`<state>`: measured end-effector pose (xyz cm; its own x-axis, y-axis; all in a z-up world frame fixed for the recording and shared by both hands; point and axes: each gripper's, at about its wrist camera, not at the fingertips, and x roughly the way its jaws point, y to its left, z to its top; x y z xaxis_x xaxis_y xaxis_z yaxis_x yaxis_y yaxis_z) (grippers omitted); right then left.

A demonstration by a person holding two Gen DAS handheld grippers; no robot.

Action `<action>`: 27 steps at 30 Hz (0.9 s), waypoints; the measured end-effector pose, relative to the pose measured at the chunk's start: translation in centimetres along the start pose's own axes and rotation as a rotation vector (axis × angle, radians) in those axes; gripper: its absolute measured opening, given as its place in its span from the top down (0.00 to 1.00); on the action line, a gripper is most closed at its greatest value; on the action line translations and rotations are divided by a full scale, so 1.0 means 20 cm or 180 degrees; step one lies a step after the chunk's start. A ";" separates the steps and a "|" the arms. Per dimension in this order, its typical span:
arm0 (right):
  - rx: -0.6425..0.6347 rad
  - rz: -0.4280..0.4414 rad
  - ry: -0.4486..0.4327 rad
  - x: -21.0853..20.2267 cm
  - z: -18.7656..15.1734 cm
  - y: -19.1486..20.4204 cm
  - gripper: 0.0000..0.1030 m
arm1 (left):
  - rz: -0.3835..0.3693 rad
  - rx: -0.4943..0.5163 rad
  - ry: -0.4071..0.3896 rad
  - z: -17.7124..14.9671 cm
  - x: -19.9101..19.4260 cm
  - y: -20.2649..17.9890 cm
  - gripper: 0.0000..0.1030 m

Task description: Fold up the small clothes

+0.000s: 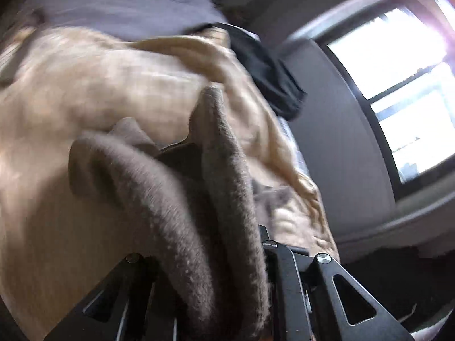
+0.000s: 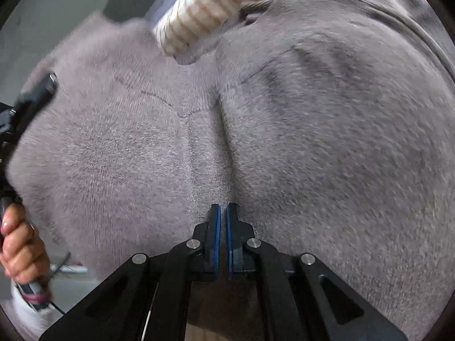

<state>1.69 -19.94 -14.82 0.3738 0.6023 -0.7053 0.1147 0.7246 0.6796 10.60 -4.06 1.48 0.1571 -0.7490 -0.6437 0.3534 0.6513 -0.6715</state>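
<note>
the right gripper [image 2: 223,213] is closed on the fuzzy grey garment [image 2: 256,142], its blue-lined fingers [image 2: 216,227] pinching a ridge of the knit. the cloth fills almost the whole right wrist view, stretched and lifted. the left gripper [image 1: 204,255] seems also to be clamped on the same grey garment [image 1: 176,199], which drapes thickly between its black fingers, though the fingertips themselves are hidden by the fabric. below it lies a beige checked cloth [image 1: 99,91], with a lilac cloth [image 1: 119,5] and a black cloth [image 1: 264,76] further away (all three are blurred). the window [image 1: 398,85] is bright on the right side.

i judge the step to be lifting and spreading the garment before a fold. to do it well, both grips should hold firm, pull apart evenly until the knit hangs flat, and then lay it down without dragging the beige cloth.

counted: one grey garment, one beige checked cloth, one lilac cloth, one black cloth, two grippers, one hand [image 2: 20,250] visible.
</note>
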 end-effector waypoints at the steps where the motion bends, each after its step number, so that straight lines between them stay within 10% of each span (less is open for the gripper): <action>1: 0.0095 0.0090 -0.0060 -0.05 0.00 -0.03 0.97 | -0.0026 0.0050 0.0035 0.00 0.04 -0.05 0.84; 14: 0.0937 0.0454 -0.0525 -0.65 -0.12 -0.69 0.90 | 0.1060 0.0735 0.0693 -0.20 0.82 -0.46 0.73; 16: 0.1061 0.0614 -0.0566 -0.68 -0.15 -0.76 0.90 | 0.1118 0.0973 0.0605 -0.21 0.79 -0.53 0.58; 18: 0.1133 0.0675 -0.0604 -0.71 -0.16 -0.81 0.90 | 0.1033 0.1191 0.0408 -0.19 0.76 -0.64 0.21; 22: 0.1372 0.0910 -0.0757 -0.72 -0.19 -0.87 0.90 | 0.0936 0.1434 0.0104 -0.19 0.61 -0.74 0.21; 27: 0.1783 0.1415 -0.1097 -0.81 -0.22 -0.99 0.46 | 0.1166 0.1110 -0.0060 -0.11 0.49 -0.54 0.21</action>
<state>-10.60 -42.63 -17.83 0.7466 0.5917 -0.3040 0.2995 0.1091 0.9478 6.18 -18.19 1.64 0.3440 -0.4830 -0.8052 0.5583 0.7947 -0.2381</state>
